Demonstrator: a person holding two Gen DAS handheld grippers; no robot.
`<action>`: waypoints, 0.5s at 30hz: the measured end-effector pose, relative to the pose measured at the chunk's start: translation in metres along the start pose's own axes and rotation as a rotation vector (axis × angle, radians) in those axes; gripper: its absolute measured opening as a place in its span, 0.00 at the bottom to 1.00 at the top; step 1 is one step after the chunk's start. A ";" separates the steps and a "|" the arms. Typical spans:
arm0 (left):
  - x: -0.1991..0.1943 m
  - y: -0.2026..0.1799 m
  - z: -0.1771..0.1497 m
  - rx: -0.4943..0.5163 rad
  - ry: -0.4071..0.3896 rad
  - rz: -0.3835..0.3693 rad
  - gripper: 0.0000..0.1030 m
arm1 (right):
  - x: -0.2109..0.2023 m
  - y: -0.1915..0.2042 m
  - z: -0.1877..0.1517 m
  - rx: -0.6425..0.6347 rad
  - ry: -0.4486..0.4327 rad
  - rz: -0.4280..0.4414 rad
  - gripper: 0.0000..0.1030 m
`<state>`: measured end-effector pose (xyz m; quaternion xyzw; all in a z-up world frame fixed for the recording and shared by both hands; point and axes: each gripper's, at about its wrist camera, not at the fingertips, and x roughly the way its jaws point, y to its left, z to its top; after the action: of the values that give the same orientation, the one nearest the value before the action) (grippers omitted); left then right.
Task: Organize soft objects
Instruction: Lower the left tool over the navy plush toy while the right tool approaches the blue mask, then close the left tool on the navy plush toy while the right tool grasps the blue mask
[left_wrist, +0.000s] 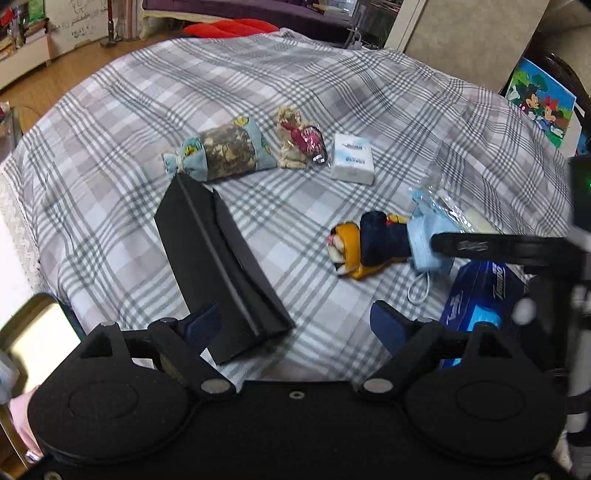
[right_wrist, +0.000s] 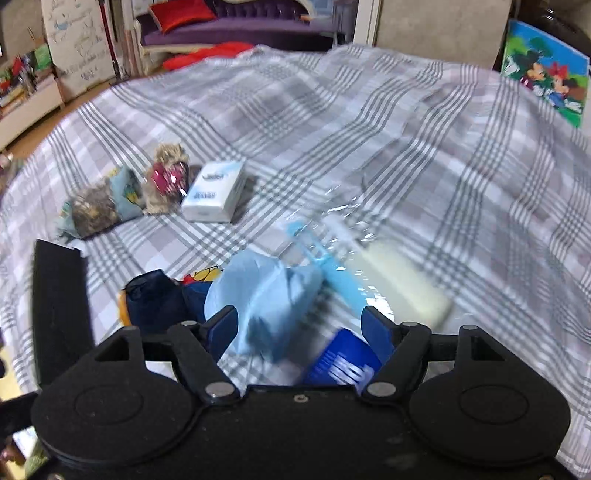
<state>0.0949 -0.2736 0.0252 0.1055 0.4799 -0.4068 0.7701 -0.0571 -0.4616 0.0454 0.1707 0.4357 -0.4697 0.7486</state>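
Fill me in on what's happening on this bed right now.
A person holds a gripper in each hand over a plaid bedspread strewn with soft things. The right gripper is open, its jaws either side of a crumpled blue face mask beside a plush toy. The left gripper is also open, holding nothing, above a black folder. A small pillow, a bagged toy and a tissue pack lie in a row further back.

Background's pretty busy: a cartoon mouse picture (left_wrist: 541, 99) propped at right, red cushions (right_wrist: 177, 14) on a purple sofa (right_wrist: 240, 27), wooden floor (left_wrist: 55, 74).
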 end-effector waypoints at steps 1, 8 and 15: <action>0.000 -0.001 0.001 0.004 -0.008 0.008 0.81 | 0.005 0.002 -0.001 0.001 -0.001 -0.019 0.70; 0.008 -0.011 0.014 0.007 -0.039 0.013 0.81 | -0.003 -0.006 -0.007 0.036 -0.070 -0.035 0.14; 0.034 -0.033 0.035 0.008 0.004 -0.025 0.81 | -0.033 -0.041 -0.005 0.142 -0.165 0.015 0.11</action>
<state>0.1007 -0.3325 0.0226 0.1032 0.4811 -0.4182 0.7635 -0.1009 -0.4607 0.0760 0.1873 0.3371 -0.5062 0.7714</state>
